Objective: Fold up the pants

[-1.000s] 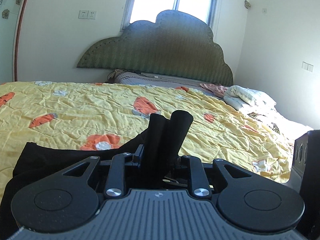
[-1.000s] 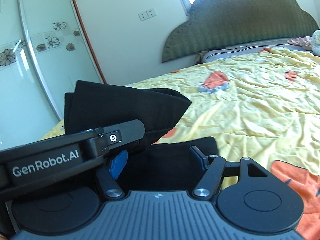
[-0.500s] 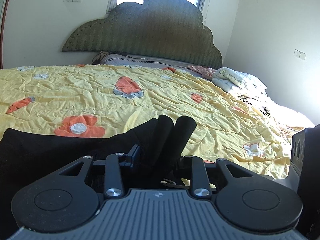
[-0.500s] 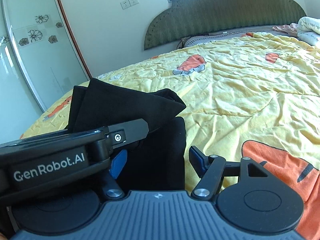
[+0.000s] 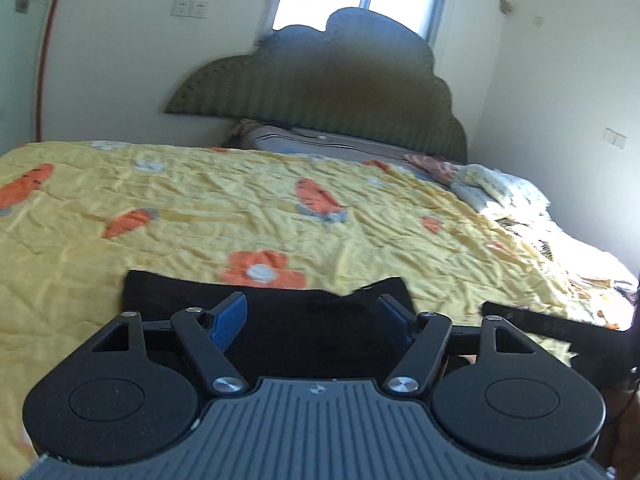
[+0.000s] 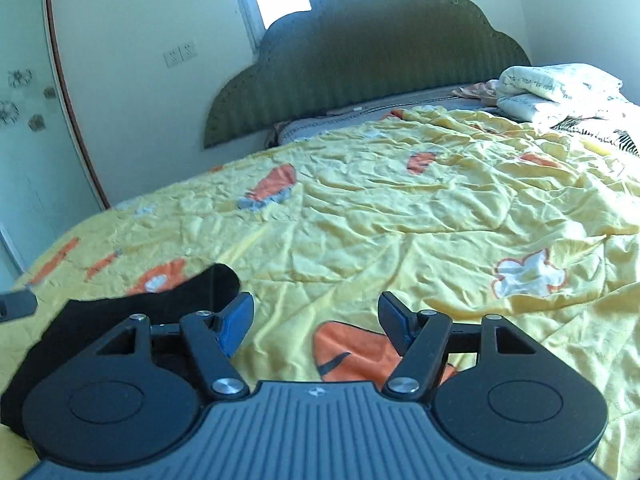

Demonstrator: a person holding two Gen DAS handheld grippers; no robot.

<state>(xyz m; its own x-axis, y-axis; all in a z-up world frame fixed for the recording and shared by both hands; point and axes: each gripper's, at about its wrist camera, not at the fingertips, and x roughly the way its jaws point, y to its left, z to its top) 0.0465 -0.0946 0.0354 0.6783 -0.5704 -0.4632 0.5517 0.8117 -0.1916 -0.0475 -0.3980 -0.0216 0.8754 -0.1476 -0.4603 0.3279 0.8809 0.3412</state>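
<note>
Both the left tongs (image 5: pixel 312 316) and right tongs (image 6: pixel 316 318) are held open, empty; black pants (image 5: pixel 280 312) are seen low in frame on the bed (image 5: pixel 200 200).

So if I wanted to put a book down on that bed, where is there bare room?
The yellow quilt lies bare between the black pants at the near edge and the grey pillow by the headboard. It is crowded in the far right corner, where folded white bedding is piled.
</note>
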